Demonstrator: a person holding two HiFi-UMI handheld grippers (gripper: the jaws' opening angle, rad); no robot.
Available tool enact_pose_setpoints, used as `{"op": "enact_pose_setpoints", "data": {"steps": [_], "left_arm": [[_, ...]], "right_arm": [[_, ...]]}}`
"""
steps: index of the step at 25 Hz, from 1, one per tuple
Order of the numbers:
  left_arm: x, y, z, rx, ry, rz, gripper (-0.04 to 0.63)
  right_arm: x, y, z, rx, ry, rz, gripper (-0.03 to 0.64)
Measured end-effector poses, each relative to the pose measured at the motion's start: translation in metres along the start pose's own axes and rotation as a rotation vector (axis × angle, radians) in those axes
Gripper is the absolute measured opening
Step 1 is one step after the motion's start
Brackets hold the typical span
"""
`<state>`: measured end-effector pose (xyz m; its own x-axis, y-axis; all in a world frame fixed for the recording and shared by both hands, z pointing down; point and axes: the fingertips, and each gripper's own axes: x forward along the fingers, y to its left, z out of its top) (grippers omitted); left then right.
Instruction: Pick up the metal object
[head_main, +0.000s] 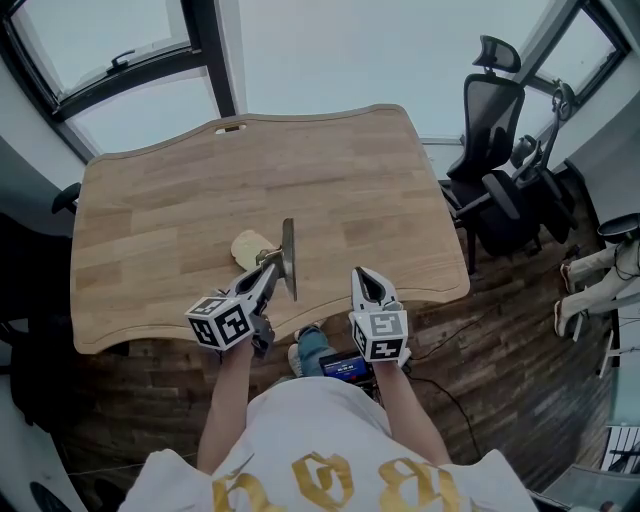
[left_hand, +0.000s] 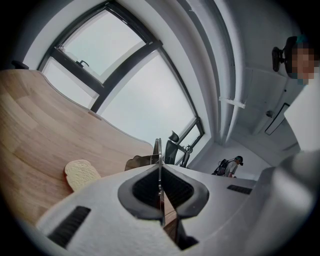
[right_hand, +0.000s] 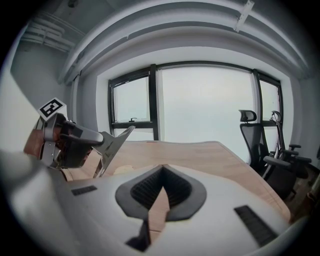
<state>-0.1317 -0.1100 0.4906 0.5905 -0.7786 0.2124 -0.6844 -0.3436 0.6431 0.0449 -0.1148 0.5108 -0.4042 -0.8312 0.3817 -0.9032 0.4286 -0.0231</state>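
Table fills most of the head view, wood top, running out ahead of both sets of jaws. Office chair is well off to the rt of the rt jaws, past the table edge.

L gripper is up over the near edge of the table. In its own view I see the jaws pressed together on a thin metal blade. It sits edge-on right on the centre line betw the pads and pokes out past the tips. In the head view the blade runs crosswise at the jaw tips as a long narrow strip. The rt gripper view has it tilted, pointed top end up against the window. The low end is hidden behind the gripper body, so I can't tell if it touches the table.

R gripper is near the table edge, apart from the blade and to its rt. Its jaws are closed tip to tip w/ nothing betw them, only table showing thru the slit.

Bread slice lies flat on the table just L of the L jaws, beside the blade.
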Motion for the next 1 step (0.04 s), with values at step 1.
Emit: {"op": "enact_pose_setpoints", "data": {"steps": [1], "left_arm": [[-0.0001, 0.0004, 0.0003, -0.002, 0.000, 0.000, 0.020]], "right_arm": [[0.0005, 0.0001, 0.0003, 0.000, 0.001, 0.001, 0.011]]}}
